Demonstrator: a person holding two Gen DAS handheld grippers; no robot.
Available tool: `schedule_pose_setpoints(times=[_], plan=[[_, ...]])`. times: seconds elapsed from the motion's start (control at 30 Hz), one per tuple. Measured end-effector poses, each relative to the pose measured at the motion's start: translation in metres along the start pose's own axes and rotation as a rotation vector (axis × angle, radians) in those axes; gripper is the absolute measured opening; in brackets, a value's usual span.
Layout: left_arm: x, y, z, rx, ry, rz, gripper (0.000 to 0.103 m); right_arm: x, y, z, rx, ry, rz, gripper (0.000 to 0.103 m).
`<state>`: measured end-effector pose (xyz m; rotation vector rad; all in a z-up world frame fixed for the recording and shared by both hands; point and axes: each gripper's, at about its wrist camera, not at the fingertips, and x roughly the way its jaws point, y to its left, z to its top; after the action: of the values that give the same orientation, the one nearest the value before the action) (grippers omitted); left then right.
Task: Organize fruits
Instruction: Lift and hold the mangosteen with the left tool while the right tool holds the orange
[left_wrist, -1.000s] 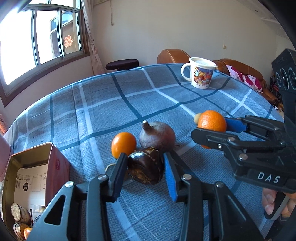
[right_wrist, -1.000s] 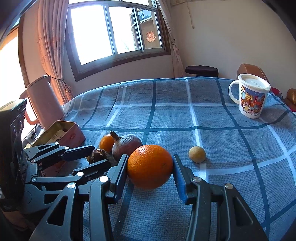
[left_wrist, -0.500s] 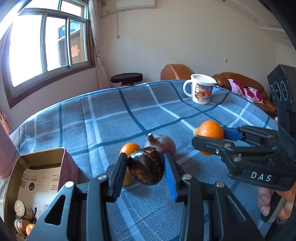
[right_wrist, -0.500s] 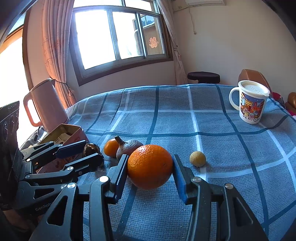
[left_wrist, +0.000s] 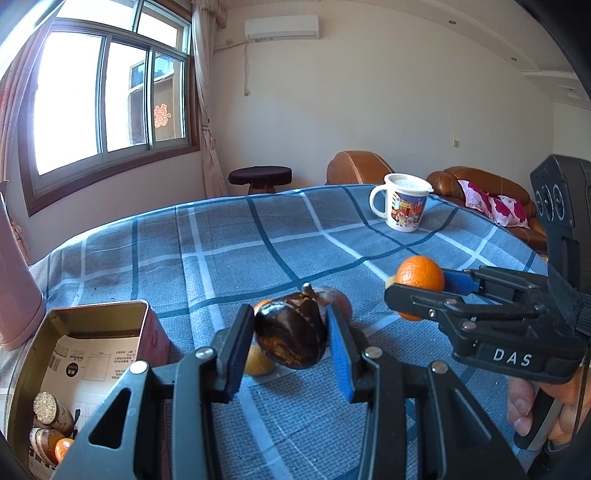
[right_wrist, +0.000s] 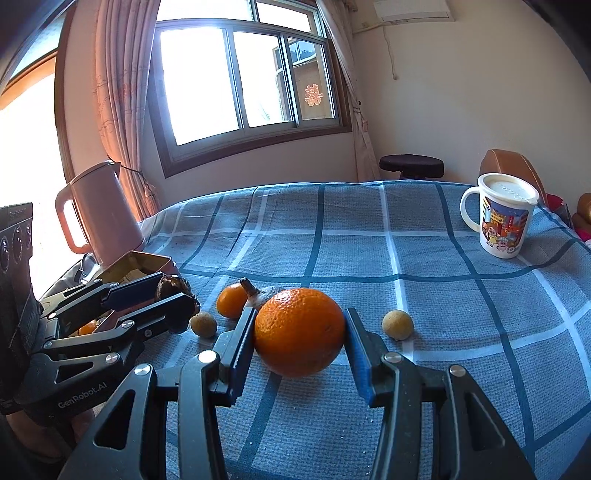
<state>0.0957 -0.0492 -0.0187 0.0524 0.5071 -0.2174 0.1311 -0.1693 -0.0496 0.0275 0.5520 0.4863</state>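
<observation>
Pinching dark fruit (left_wrist: 291, 338), left claw (left_wrist: 291, 347) hangs nr tin (left_wrist: 92, 314), prob for drop-in; right claw (right_wrist: 300, 349) clamps orange (right_wrist: 300, 332) over counter (right_wrist: 443, 295), likely next.

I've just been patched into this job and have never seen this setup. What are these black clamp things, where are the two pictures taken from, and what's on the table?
There is no robot here. A person holds a hand-operated gripper in each hand, and a wide-angle camera on each one looks forward along its jaws. One picture comes from the left gripper, the other from the right gripper; each also shows the other from the side. The left jaws are shut on a dark brown fruit, lifted off the cloth. The right jaws are shut on a big orange. On the blue checked tablecloth lie a smaller orange, a reddish-brown bulb, two small yellowish fruits, a lidded mug, a pink kettle and an open tin holding a few items.
</observation>
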Motion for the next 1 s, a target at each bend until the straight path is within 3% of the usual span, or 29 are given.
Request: schedule_pose_setpoints(times=[1.0], plan=[[-0.022, -0.007, -0.005, 0.006, -0.089, 0.0, 0.042, -0.013, 0.009, -0.001, -0.048, -0.069, 0.0, 0.048]])
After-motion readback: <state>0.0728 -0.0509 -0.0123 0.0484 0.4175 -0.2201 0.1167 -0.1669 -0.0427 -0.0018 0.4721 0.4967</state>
